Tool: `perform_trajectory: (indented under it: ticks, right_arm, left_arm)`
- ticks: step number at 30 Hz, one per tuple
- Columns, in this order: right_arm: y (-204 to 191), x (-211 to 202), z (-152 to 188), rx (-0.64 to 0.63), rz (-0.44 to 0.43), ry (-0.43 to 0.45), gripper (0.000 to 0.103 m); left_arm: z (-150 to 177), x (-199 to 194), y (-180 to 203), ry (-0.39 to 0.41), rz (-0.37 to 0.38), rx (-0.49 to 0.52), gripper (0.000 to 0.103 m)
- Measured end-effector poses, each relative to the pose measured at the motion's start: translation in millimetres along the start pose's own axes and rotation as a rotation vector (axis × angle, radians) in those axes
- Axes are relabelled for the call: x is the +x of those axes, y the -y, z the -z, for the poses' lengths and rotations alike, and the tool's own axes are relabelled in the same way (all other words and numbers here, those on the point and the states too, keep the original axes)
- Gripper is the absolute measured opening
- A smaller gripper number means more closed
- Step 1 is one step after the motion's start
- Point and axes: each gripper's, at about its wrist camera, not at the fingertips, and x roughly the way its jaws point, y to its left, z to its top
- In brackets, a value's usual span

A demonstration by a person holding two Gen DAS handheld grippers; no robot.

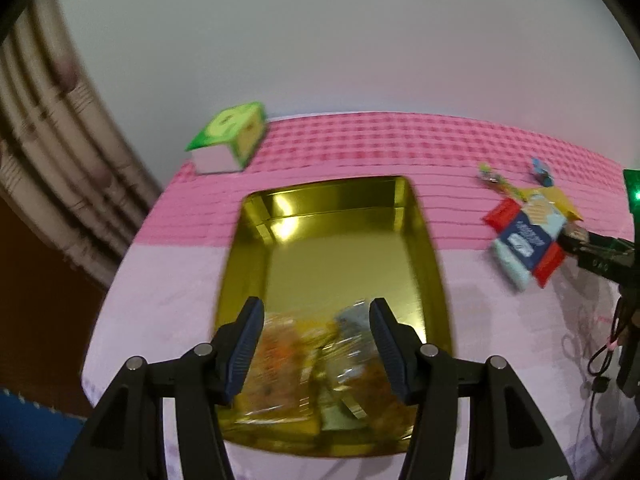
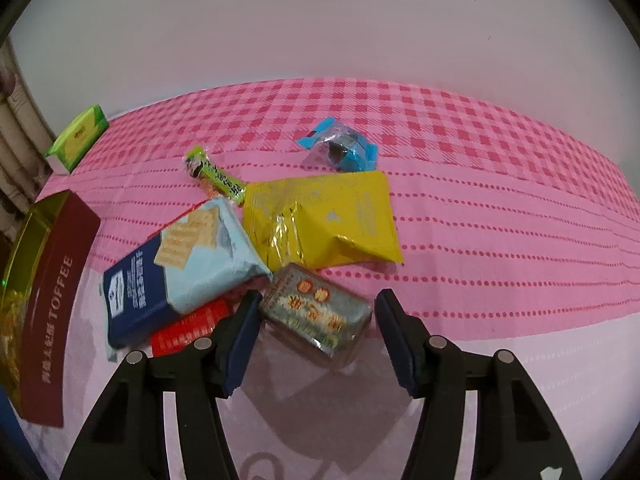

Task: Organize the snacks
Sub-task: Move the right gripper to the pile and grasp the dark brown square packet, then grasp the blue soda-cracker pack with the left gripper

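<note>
While the left gripper [image 1: 316,344] gapes wide over the gold tin [image 1: 344,264], the right gripper [image 2: 316,334] straddles a clear-wrapped cake [image 2: 314,312], unclosed

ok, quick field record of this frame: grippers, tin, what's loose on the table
left gripper: open, over the near end of the gold tin
tin contents: a few wrapped snacks at the near end, blurred; far end bare
right gripper: open, straddling the grey-green packet, not closed on it
loose pile: cracker pack, red pack beneath it, yellow pouch, green stick, blue-wrapped candy
aside: green box at the table's far left
surface: pink checked cloth
</note>
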Motion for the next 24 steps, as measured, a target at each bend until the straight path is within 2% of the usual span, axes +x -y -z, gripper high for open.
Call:
perform_trajectory:
  ticks: [3, 7, 24]
  right_arm:
    - [-2.2, -3.5, 7.8, -0.062, 0.011, 0.008, 0.055]
    - [0.7, -8.7, 14.0, -0.095, 0.006, 0.021, 0.045]
    - [50.5, -27.4, 36.8, -0.042, 0.039, 0.069, 0.044]
  left_arm:
    - [-7.3, 5.4, 24.4, -0.003, 0.031, 0.051, 0.056]
    - [-11.9, 13.2, 48.2, -0.012, 0.064, 0.101, 0.056]
    - [-25.9, 37.2, 116.7, -0.058, 0.205, 0.239, 0.056]
